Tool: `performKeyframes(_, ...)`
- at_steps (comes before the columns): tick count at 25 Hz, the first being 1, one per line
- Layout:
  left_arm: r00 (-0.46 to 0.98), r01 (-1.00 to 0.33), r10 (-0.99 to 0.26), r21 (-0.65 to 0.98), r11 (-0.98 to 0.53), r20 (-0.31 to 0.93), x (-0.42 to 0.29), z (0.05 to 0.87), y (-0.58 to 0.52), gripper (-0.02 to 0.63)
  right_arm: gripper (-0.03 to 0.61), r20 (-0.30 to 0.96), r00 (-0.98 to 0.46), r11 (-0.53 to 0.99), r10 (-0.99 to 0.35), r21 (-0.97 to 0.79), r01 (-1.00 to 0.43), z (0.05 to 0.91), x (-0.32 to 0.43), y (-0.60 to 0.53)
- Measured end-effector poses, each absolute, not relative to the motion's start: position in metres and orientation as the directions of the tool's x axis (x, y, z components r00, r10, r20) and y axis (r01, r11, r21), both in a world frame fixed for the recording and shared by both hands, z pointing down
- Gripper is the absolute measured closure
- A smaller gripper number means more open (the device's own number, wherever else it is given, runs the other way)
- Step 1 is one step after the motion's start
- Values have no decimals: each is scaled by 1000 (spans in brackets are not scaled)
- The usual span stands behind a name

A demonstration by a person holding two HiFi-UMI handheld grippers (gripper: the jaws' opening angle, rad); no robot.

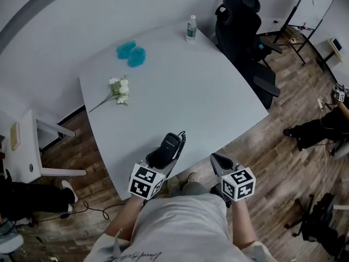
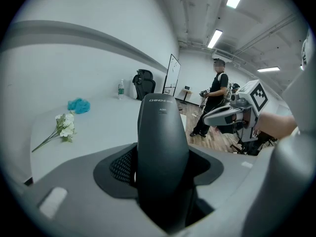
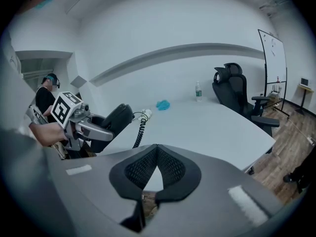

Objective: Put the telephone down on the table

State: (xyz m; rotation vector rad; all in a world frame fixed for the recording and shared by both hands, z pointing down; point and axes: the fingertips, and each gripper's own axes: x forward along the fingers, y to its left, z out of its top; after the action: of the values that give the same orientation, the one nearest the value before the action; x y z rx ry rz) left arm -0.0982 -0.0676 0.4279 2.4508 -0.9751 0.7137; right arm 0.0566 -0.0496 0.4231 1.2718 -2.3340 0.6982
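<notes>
White table [image 1: 218,86] takes the middle of the room, with wooden floor around it. Your left gripper [image 1: 161,160] grips the black telephone [image 2: 162,147]; its jaws stand wide and press on the two sides of the handset. The handset is at the 6 o'clock edge of the table and seems to be just above the surface, not lying on it. Its coiled cord [image 3: 139,132] hangs down. Your right gripper [image 3: 157,162], at 5 o'clock past the table edge, has its jaws pressed together with nothing between them. As I judge, the telephone is brought over the table; you have yet to lower it and release it. The flowers [image 1: 119,89] at 10 o'clock are well apart.
</notes>
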Motion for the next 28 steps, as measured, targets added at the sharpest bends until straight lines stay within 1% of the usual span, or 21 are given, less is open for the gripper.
performKeyframes(11, 604, -754, -536, 205, -624, 589, -87, 424, -89, 318, 572, 554, -554, 522, -621, -233, -820, 414, 63, -81)
performKeyframes(28, 586, -763, -508, 220, -607, 631, -68, 450, -113, 318, 572, 583, -553, 517, -595, -249, -819, 435, 89, -103)
